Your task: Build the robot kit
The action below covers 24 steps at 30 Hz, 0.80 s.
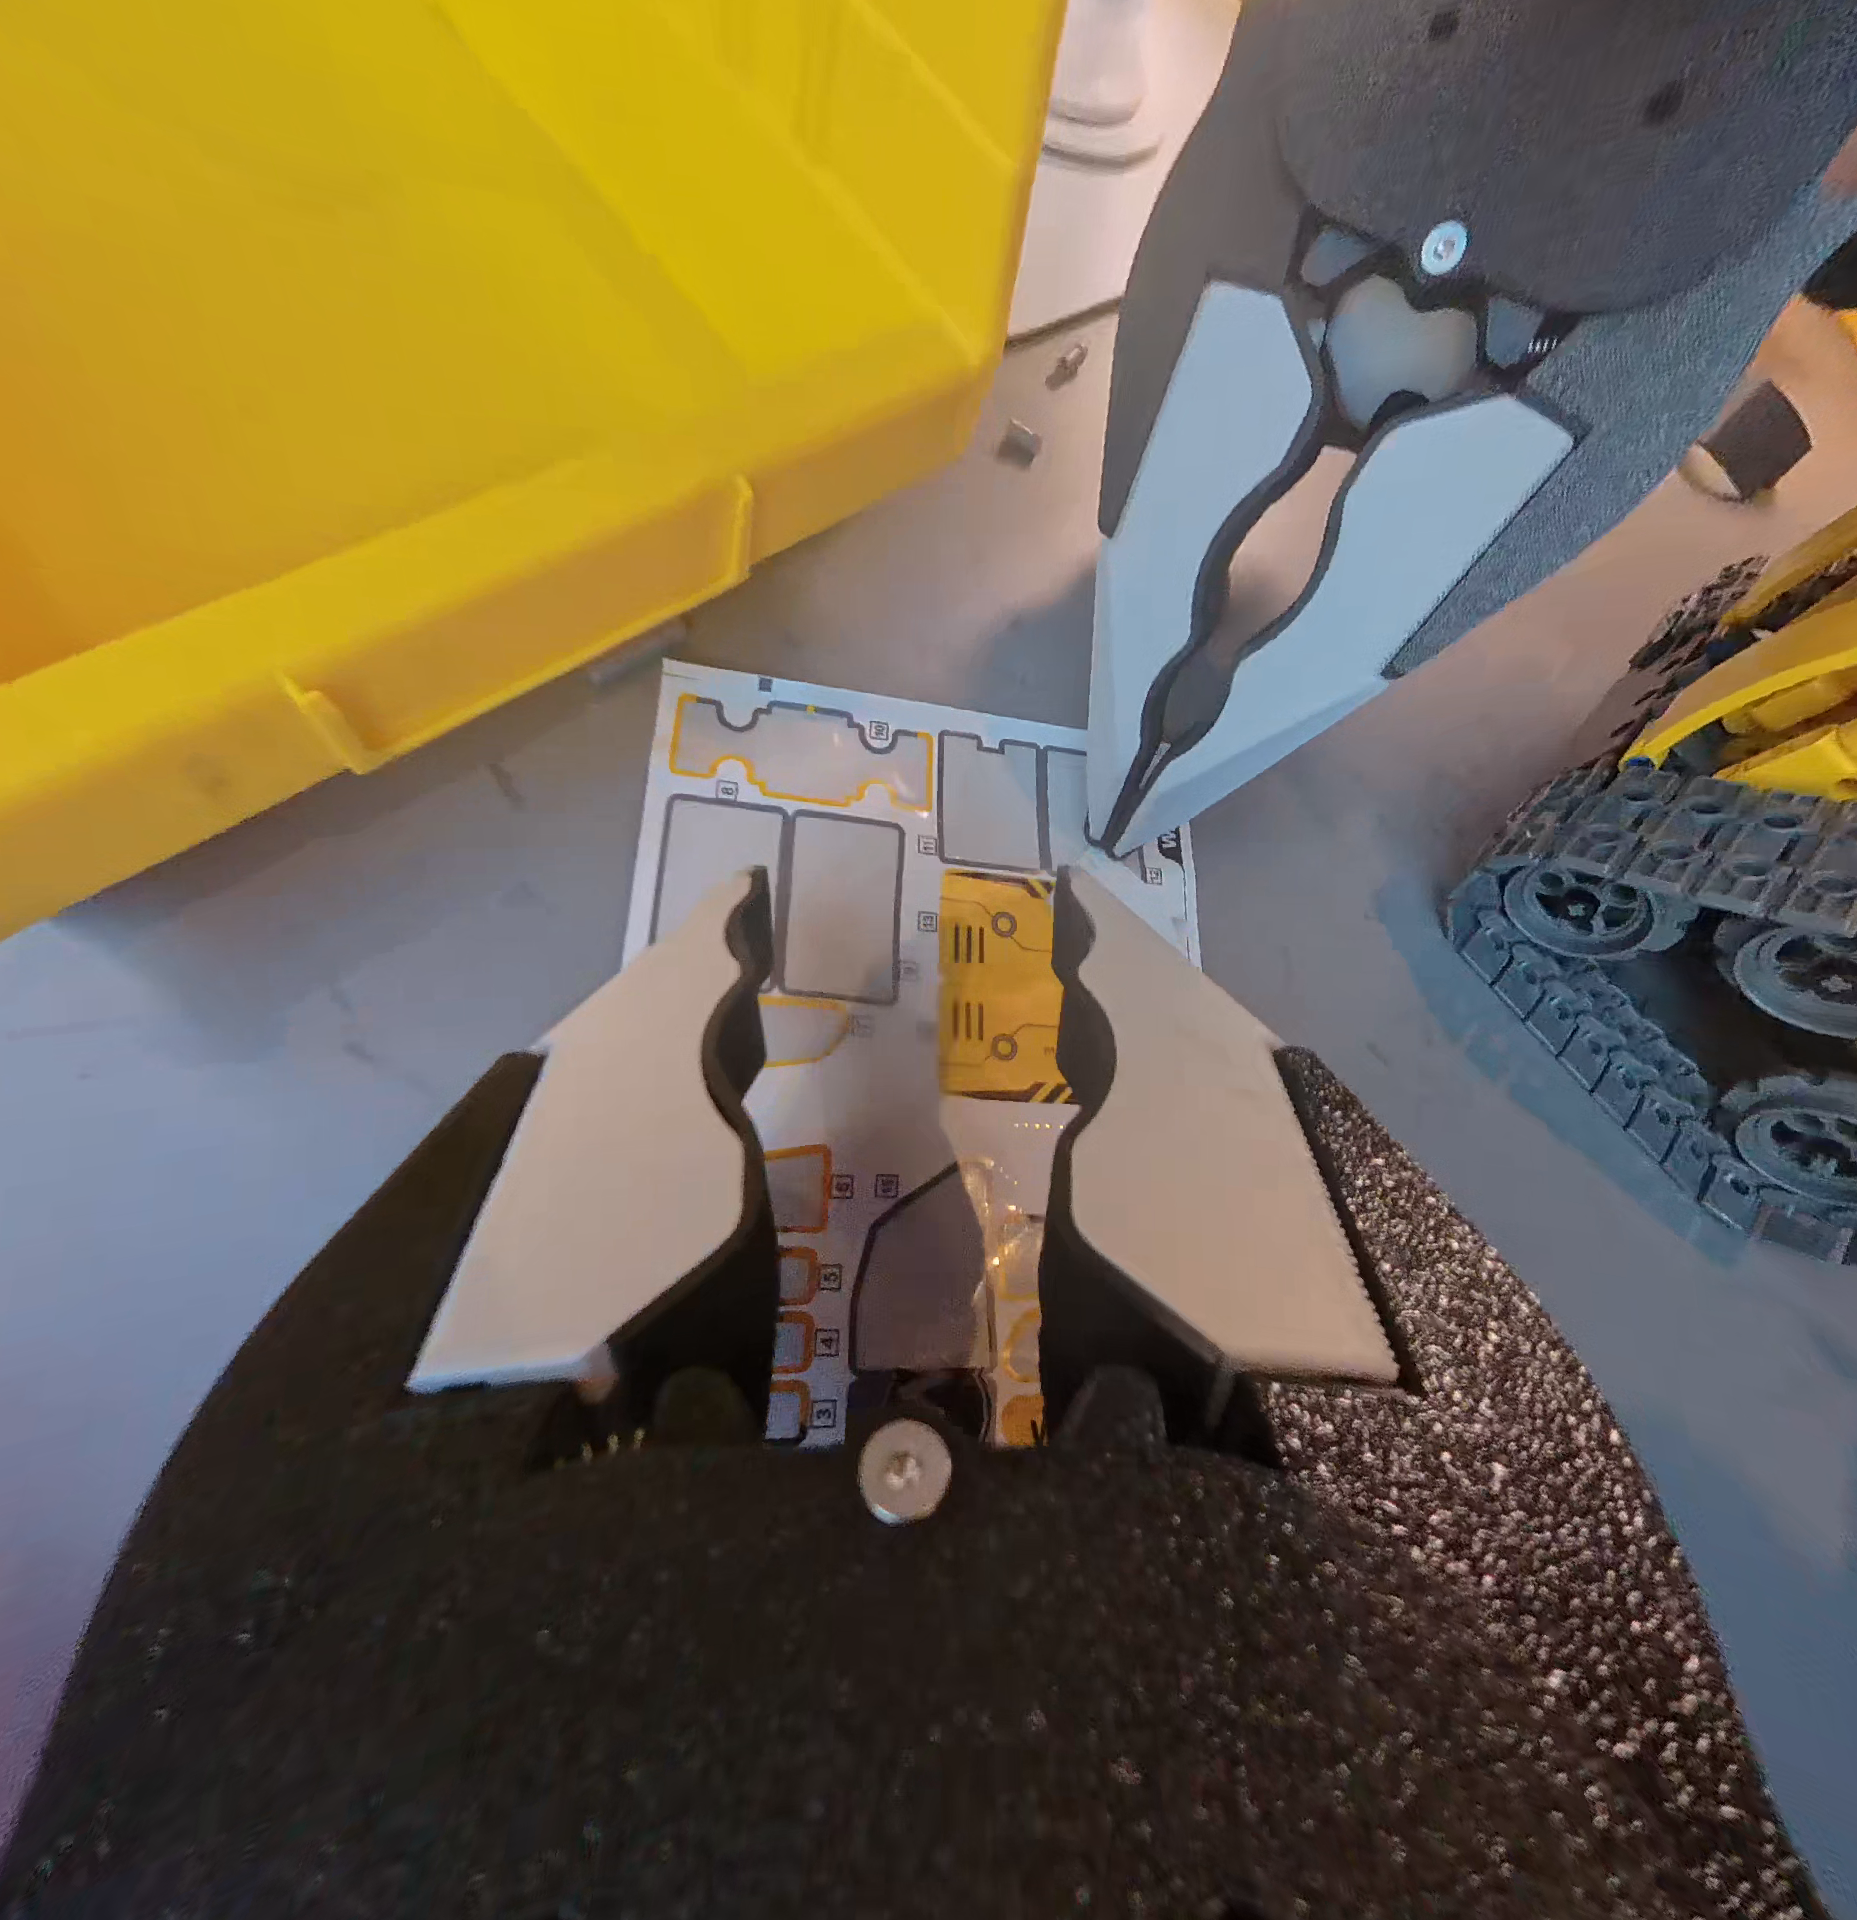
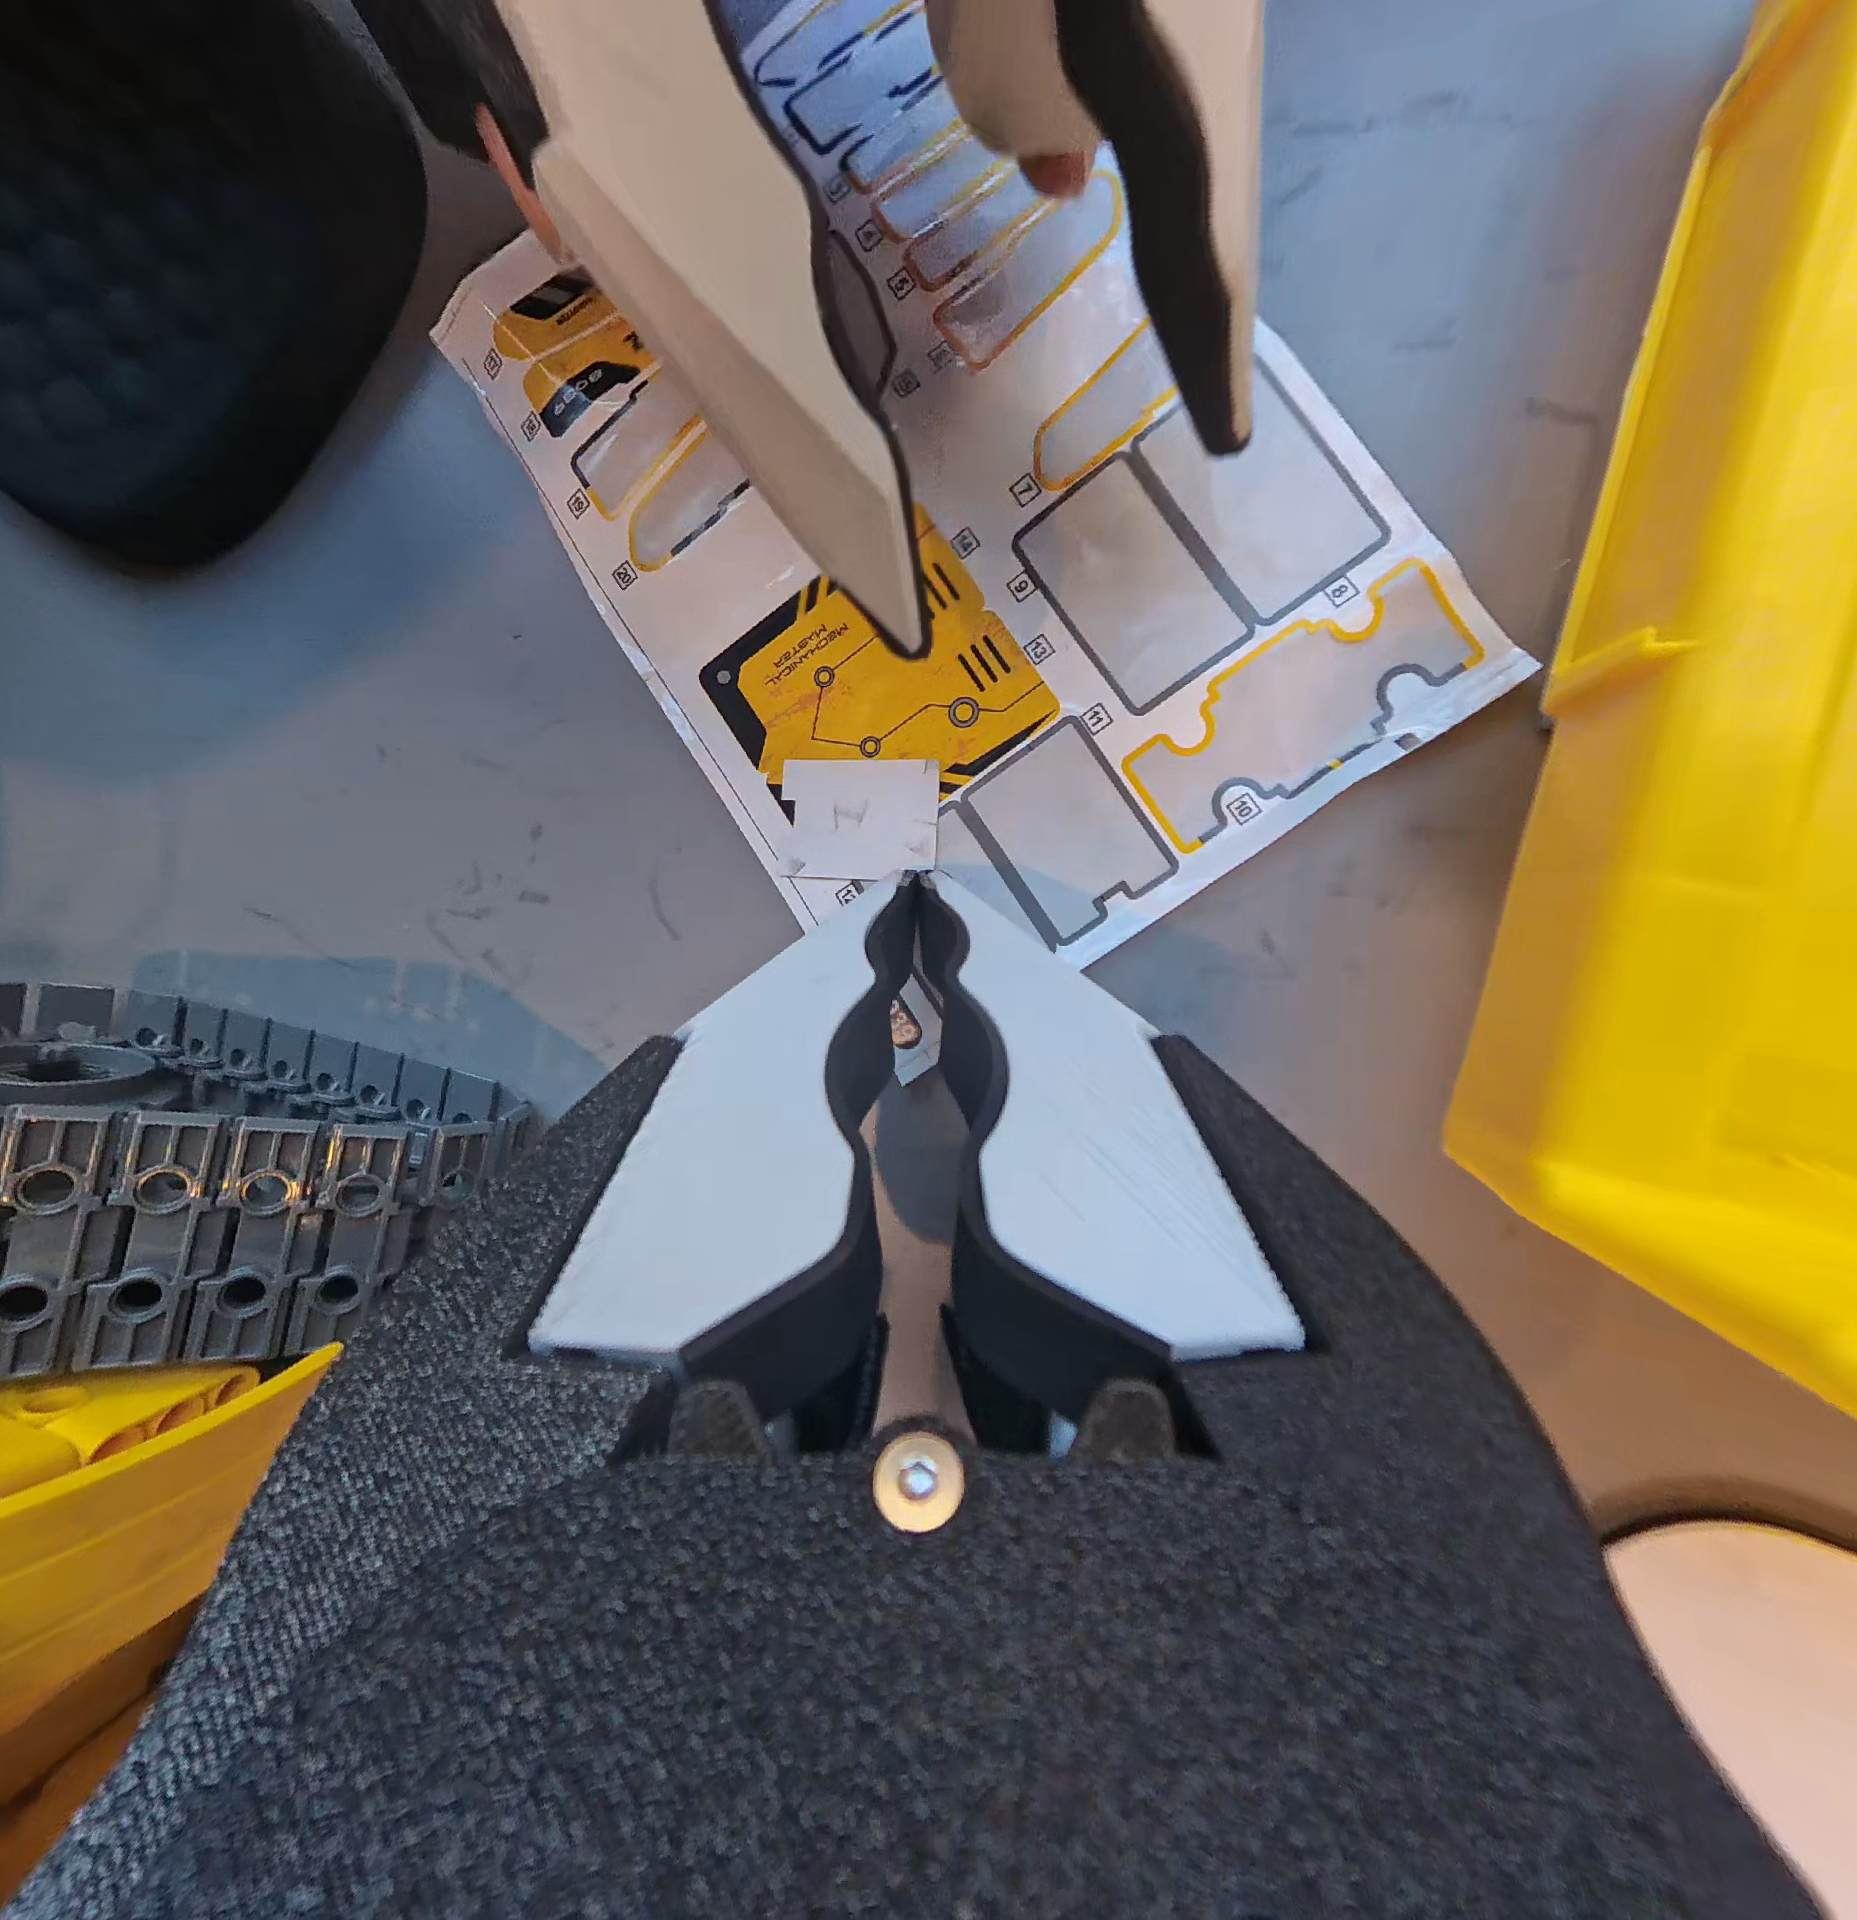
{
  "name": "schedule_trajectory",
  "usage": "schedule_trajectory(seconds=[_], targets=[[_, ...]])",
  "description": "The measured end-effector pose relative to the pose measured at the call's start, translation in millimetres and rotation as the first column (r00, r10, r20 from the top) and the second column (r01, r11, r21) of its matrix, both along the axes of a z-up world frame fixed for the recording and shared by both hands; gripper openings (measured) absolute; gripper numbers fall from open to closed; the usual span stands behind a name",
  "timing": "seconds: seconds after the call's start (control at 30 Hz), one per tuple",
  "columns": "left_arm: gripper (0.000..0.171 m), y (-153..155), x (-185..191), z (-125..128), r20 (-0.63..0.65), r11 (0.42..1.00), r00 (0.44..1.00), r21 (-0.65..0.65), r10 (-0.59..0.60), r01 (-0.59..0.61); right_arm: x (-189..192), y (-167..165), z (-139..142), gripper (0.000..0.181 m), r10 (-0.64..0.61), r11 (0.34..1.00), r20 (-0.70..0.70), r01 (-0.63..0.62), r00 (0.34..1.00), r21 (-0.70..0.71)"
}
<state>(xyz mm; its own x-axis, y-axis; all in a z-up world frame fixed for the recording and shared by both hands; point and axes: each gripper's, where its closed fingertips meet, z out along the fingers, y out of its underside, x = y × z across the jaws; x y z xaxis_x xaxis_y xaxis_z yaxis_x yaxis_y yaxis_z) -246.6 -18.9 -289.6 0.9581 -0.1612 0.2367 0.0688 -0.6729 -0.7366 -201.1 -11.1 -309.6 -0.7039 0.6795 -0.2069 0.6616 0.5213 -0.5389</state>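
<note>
Left claw (image 1: 908,894) spread over sticker sheet (image 1: 851,935), right claw (image 1: 1111,840) pinching its edge

My left tool (image 1: 908,883) sits with its two white fingers spread wide apart, tips pointing toward 12 o'clock and angled down, nothing caught between them. My right tool (image 2: 916,881) has its fingers pressed together to a point, only a thin wavy slit left along the black inner pads. From the left wrist view the right tool (image 1: 1111,842) comes in from about 1 o'clock, tips down and nearly meeting my left tool's right fingertip; from the right wrist view the left tool (image 2: 1069,540) reaches in from 12 o'clock.
</note>
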Motion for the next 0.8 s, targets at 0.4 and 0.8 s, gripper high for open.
schedule_trajectory(seconds=[0.4, 0.8], targets=[[0.053, -6, 2, -20, -0.189, 0.998, 0.98, -0.047, -0.056, 0.048, 6, 6, 21, 0.014, -0.061, 0.988, -0.114, 0.044, 0.992, -0.147], [0.06, -11, 18, 90, -0.041, 0.899, 0.999, 0.438, 0.008, 0.011, 84, 82, 159, 0.018, -0.482, 0.875, -0.551, 0.4, 0.681, -0.272]])
